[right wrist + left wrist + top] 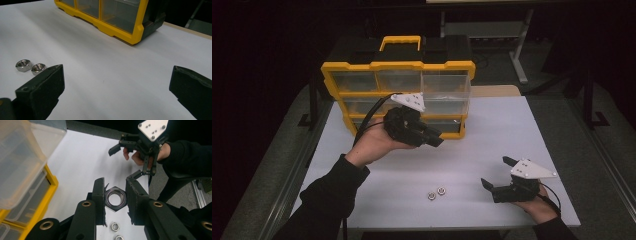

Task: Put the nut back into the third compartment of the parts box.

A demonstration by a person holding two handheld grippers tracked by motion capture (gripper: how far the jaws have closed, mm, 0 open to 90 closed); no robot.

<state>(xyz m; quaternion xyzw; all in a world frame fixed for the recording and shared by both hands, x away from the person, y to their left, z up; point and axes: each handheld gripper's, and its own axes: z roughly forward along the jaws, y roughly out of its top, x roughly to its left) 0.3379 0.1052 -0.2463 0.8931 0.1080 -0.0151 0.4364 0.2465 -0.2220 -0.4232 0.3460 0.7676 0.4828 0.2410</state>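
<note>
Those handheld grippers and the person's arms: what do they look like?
Each is a black two-jaw tool. The left gripper and right gripper both carry a pale grey three-cornered plate on top, dotted with small screws, and trail a black cable. Their flat black jaw pads look rough-edged, on arms with brass-ringed pivots. The person wears dark long sleeves.

We saw a plain white table [492,135] carrying a yellow-framed organiser [398,95] with clear drawers, a black top and a yellow handle. The left gripper [115,200] was black and held a dark grey hex nut [115,198]; two silvery nuts [436,193] lay near the table's front edge. The right gripper [497,173] was black with a pale grey plate. The sleeves [332,195] were black.
</note>
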